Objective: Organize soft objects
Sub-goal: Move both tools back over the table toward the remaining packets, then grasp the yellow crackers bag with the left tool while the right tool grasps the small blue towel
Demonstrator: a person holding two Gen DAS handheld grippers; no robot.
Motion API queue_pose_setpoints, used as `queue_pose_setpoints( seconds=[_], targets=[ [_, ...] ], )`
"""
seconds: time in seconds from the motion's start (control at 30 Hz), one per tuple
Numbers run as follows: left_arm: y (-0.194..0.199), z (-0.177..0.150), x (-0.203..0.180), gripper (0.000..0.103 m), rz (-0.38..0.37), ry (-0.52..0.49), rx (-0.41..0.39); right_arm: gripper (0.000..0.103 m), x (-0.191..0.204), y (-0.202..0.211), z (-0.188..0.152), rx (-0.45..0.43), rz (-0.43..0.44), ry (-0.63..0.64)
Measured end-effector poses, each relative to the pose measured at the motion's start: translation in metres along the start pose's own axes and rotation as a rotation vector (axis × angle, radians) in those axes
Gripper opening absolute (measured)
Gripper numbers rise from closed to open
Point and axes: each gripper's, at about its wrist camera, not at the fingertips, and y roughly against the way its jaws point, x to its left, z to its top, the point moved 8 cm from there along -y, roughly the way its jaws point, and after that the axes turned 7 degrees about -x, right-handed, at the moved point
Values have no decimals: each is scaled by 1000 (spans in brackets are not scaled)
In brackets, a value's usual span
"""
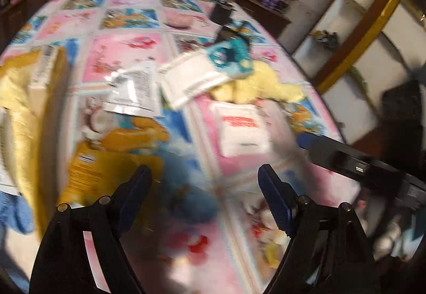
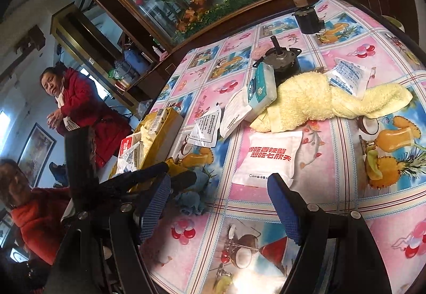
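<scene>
1. The left gripper (image 1: 205,174) has its jaws spread wide with nothing between them; it hangs above the near part of the table's patterned cloth (image 1: 213,254).
2. The right gripper (image 2: 218,187) also has its jaws spread and empty; it hangs above the near edge of the table (image 2: 266,254).
3. Just past the right gripper's fingertips lies a white packet with red print (image 2: 269,158), flat on the cloth near the middle of the table; the left wrist view shows it (image 1: 241,131) ahead and slightly right of the left gripper.
4. Beyond that packet, toward the far right side, a pale yellow towel (image 2: 327,99) lies crumpled, with a small white sachet with blue print (image 2: 346,75) resting on top of it.
5. Against the towel's left end leans a tissue pack with a teal face (image 2: 262,86), resting on a flat white pouch (image 2: 237,110).
6. Left of the pouch lies a clear sachet with black text (image 2: 206,126).
7. At the left edge stands a yellow padded mailer (image 2: 162,129) with more packets in front of it.
8. A blue fluffy cloth (image 2: 191,192) lies by the near left edge, just beside the right gripper's left finger.
9. Behind the towel sits a dark metal motor (image 2: 285,62); another dark cylinder (image 2: 308,19) stands near the far edge.
10. Two people in red coats are beyond the left edge.
</scene>
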Motion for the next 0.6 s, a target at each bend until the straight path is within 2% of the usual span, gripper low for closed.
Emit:
queue_pose_setpoints(
  seconds=[0.03, 0.13, 0.2, 0.33, 0.5, 0.6],
  targets=[
    [3, -3, -9, 81, -25, -9, 1, 78, -2, 0, 0, 0, 1, -5],
    [26, -4, -20, 81, -12, -32, -51, 78, -4, -2, -2, 11, 1, -10],
    [45, -1, -14, 81, 14, -8, -93, 78, -4, -5, -6, 29, -2, 4],
    [73, 1, 13, 82, 91, 59, -163, 78, 10, -26, -23, 128, -9, 105],
    [61, -3, 46, 81, 105, 166, -148, 78, 46, -67, -44, 227, -8, 290],
    [54, -4, 47, 81, 110, 178, -147, 70, 59, -91, -51, 252, -22, 358]
  ],
)
